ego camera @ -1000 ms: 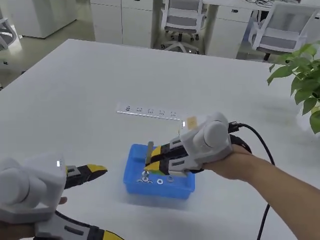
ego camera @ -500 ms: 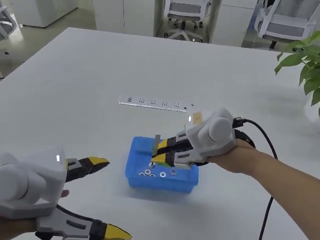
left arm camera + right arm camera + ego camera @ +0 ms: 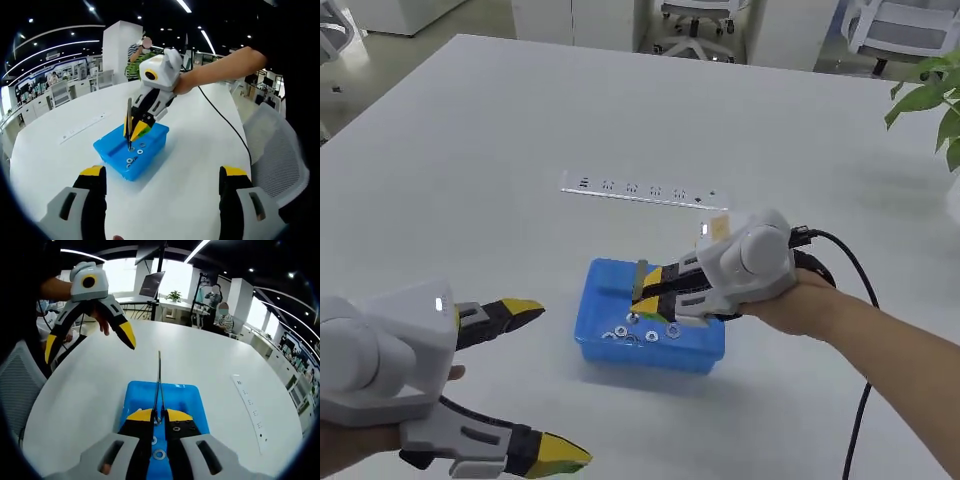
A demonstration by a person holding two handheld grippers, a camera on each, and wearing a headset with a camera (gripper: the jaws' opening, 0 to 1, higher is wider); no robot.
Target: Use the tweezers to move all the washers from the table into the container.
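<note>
White worktop (image 3: 470, 150), large and round-cornered, in an open office; swivel chairs (image 3: 692, 18) stand beyond its far edge and a leafy plant (image 3: 930, 95) shows at the right. A white power strip (image 3: 640, 189) lies flat on the worktop, just behind the work area.

Item 1: blue container (image 3: 650, 358), a shallow rectangular tray, sits on the worktop near the person. Several washers (image 3: 645, 333) lie loose on its floor, grouped toward the near side.

Item 2: right gripper (image 3: 648, 303) is held over the container, jaws closed down on the tweezers (image 3: 640, 280), which stand out forward between the yellow tips. The tweezers point down into the container, with their arms pressed close together and the tip at the tray floor beside the washers (whether a washer is pinched in the tip cannot be made out). A black cable (image 3: 850, 290) runs back from this gripper along the person's forearm.

Item 3: left gripper (image 3: 555, 383) hangs above bare worktop to the left of the container, apart from it, with its jaws spread wide and nothing between them.
</note>
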